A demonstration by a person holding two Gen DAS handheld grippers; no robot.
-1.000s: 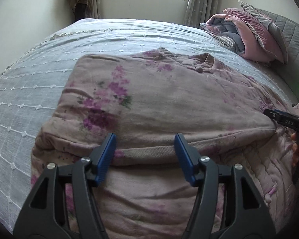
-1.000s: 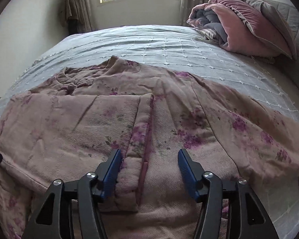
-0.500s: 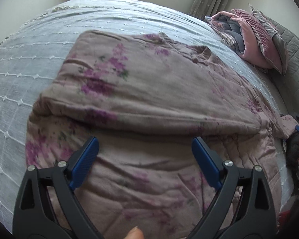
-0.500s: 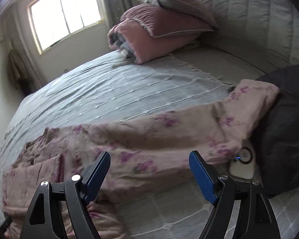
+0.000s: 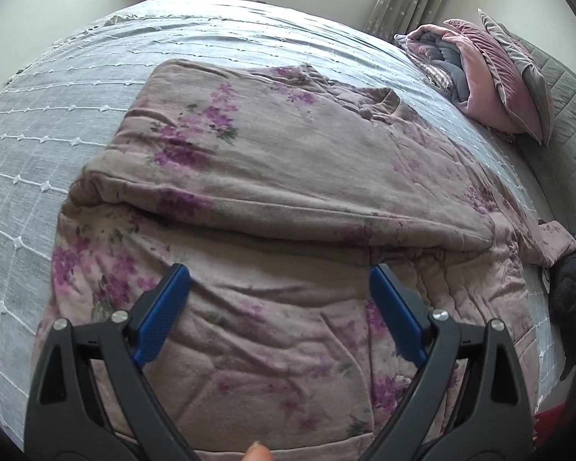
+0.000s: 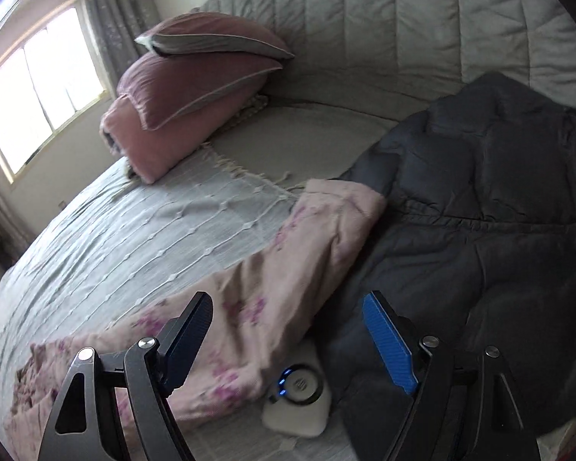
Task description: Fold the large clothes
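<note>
Both claws gape empty: left claw [image 5: 279, 292] above the half-folded floral garment [image 5: 288, 176], right claw [image 6: 288, 330] poised over its outstretched sleeve [image 6: 299, 265], likely the next fold

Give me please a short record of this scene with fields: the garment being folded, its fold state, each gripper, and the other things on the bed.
garment: pink floral padded robe, spread on the grey bedspread
fold state: left sleeve side folded over the body; right sleeve stretched out flat
left gripper: open, above the robe, holding nothing
right gripper: open, above the sleeve, holding nothing
other things: dark padded jacket, pink pillows, white device with blue lights
</note>
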